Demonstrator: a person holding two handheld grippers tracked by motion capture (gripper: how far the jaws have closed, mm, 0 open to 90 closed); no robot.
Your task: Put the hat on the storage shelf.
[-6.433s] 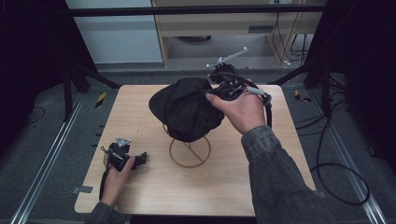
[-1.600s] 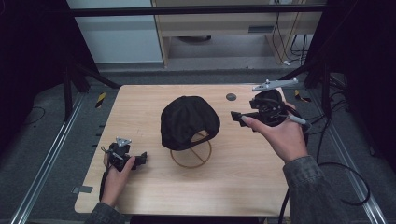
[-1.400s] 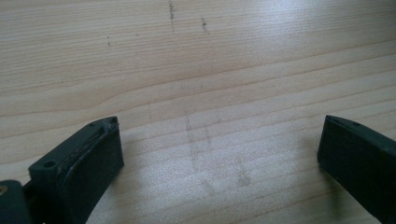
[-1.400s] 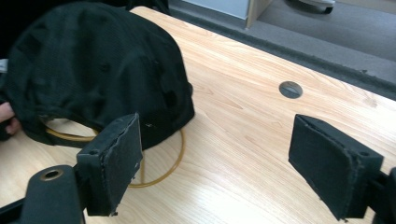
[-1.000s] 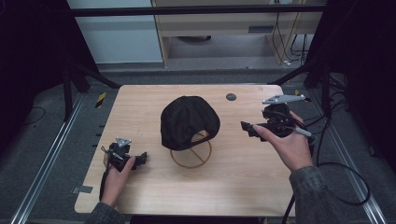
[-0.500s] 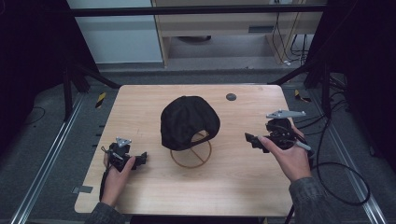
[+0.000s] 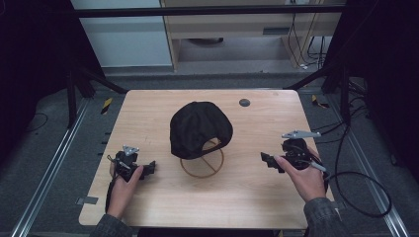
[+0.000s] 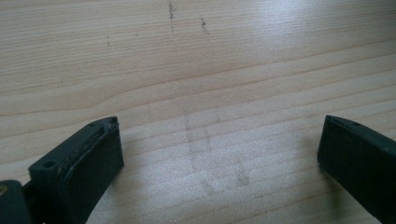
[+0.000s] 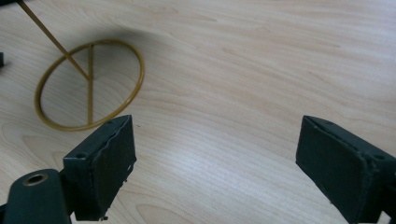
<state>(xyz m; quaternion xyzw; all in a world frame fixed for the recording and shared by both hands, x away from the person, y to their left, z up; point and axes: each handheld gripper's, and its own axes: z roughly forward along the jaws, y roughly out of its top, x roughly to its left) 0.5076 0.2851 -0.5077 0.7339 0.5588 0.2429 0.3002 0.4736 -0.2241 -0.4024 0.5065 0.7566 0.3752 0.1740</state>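
High view takes in a pale wooden table (image 7: 148,108) with rounded corners, standing on grey carpet between dark frame legs. At its middle a black fabric baseball cap (image 7: 197,128) sits on a thin brass-coloured wire stand (image 7: 201,165), whose ring base lies flat on the table with the cap perched above it and tilted toward the far left. A small dark round disc (image 7: 244,102) lies near the far edge, well apart from the cap.

The left hand-held gripper (image 7: 149,166) rests low on the table near the left front, held in the person's left hand (image 7: 126,180); in the left gripper view its jaws stand wide apart with only bare wood grain between them. The right hand-held gripper (image 7: 265,159) is at the right front in the right hand (image 7: 306,177), pointing toward the stand; in the right gripper view its jaws are likewise spread and empty, with the ring base (image 9: 88,84) just beyond the left jaw.

The cap looks light and soft, its crown likely to crumple under a pinch, while the brim should be stiffer. A grip on the brim or the back strap edge would probably hold best. The stand seems light too, so a careless tug could tip it.
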